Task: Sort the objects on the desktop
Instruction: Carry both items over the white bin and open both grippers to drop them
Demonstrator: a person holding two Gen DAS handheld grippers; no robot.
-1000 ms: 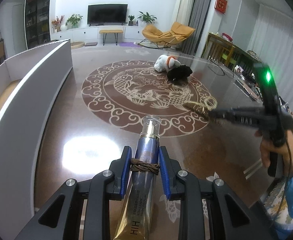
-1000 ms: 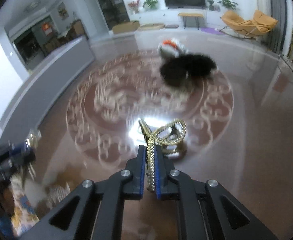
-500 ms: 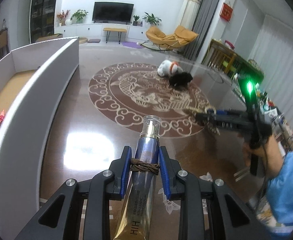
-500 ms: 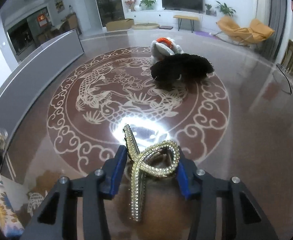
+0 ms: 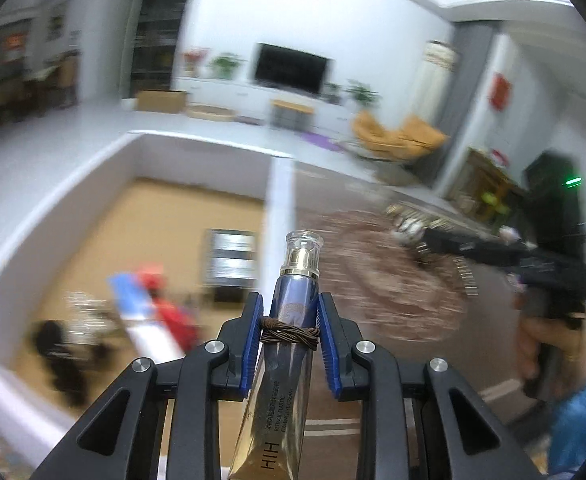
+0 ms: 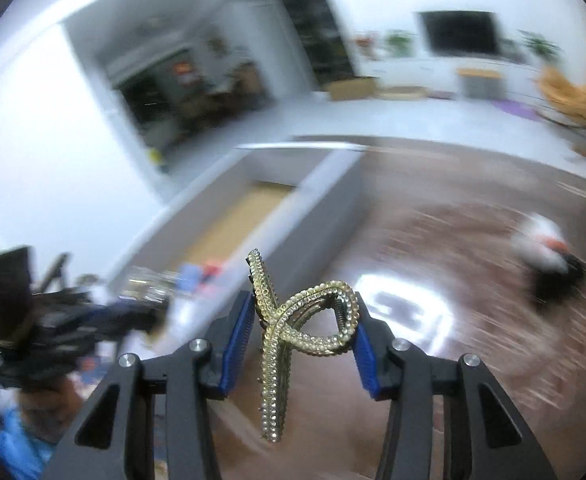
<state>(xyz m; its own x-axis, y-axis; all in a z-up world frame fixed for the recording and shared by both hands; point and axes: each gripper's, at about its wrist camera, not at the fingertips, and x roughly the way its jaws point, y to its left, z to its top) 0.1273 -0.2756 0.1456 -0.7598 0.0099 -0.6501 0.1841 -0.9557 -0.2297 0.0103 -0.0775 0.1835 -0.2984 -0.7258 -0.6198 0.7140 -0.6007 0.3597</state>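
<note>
My left gripper [image 5: 289,320] is shut on a blue and gold cream tube [image 5: 289,344] with a clear cap and a brown cord wound round it. It is held in the air by the right wall of a white box [image 5: 279,196] with a tan floor. My right gripper [image 6: 299,328] is shut on a gold rhinestone hair claw [image 6: 289,332], held above the brown table, right of the same box [image 6: 317,216]. The right gripper also shows blurred in the left wrist view [image 5: 445,242].
The box holds several blurred items: a red and blue pack [image 5: 153,312], a black object [image 5: 57,344], a striped card [image 5: 229,264]. A white and black plush pile [image 6: 549,260] lies on the patterned table [image 6: 473,320]. Both views are motion-blurred.
Both grippers have swung left toward the white box, which now fills the left wrist view. The hair claw has turned crosswise between the right jaws. The tube stays held.
</note>
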